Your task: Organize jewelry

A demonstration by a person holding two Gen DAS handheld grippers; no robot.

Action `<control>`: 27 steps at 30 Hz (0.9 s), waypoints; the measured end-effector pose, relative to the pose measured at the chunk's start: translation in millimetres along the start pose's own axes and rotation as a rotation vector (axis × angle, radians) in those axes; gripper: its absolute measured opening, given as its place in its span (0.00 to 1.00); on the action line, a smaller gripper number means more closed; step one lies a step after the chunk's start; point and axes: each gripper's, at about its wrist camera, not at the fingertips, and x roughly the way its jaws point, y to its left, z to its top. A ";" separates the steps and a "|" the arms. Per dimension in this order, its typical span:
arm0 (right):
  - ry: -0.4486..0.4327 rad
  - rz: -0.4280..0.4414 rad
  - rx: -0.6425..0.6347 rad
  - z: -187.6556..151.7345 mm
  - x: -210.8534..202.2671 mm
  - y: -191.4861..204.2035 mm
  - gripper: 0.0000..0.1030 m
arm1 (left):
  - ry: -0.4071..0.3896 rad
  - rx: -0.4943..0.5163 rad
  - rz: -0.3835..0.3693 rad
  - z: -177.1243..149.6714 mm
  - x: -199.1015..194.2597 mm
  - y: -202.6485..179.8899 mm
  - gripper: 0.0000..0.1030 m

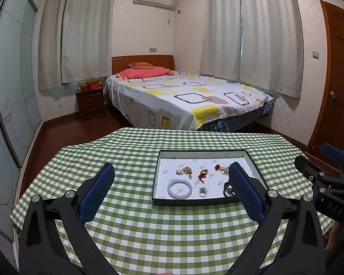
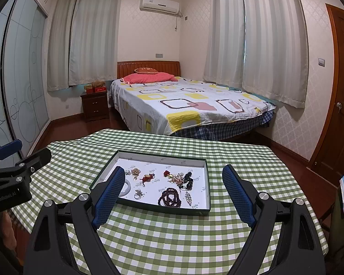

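A shallow dark-rimmed tray (image 1: pixel 157 178) (image 2: pixel 207 183) with a white lining lies on the green checked table. In it are a pale jade bangle (image 1: pixel 179 189) (image 2: pixel 129 189), a silver ring (image 1: pixel 202 192) (image 2: pixel 138 194), a dark bead bracelet (image 2: pixel 169 197), gold and red charms (image 1: pixel 203 173) (image 2: pixel 148 177) and a pearl cluster (image 2: pixel 177 177). My left gripper (image 1: pixel 172 180) is open and empty, held above the table before the tray. My right gripper (image 2: pixel 174 183) is open and empty, also short of the tray.
The table with its checked cloth (image 1: pixel 135 229) ends at a far edge, with a bed (image 1: pixel 183 96) and a nightstand (image 1: pixel 90 103) beyond. A wooden door (image 2: pixel 341 91) stands at the right. The other gripper shows at each view's side (image 1: pixel 328 183) (image 2: pixel 9 178).
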 end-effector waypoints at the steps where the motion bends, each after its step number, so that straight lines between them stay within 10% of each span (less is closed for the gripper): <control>1: 0.001 0.000 0.001 0.2 -0.3 -0.2 0.81 | 0.004 0.000 -0.002 -0.7 0.1 -0.8 0.94; 27: 0.011 -0.008 0.004 -3.8 3.6 -2.4 0.81 | 0.042 -0.023 -0.019 -7.0 15.9 7.5 0.96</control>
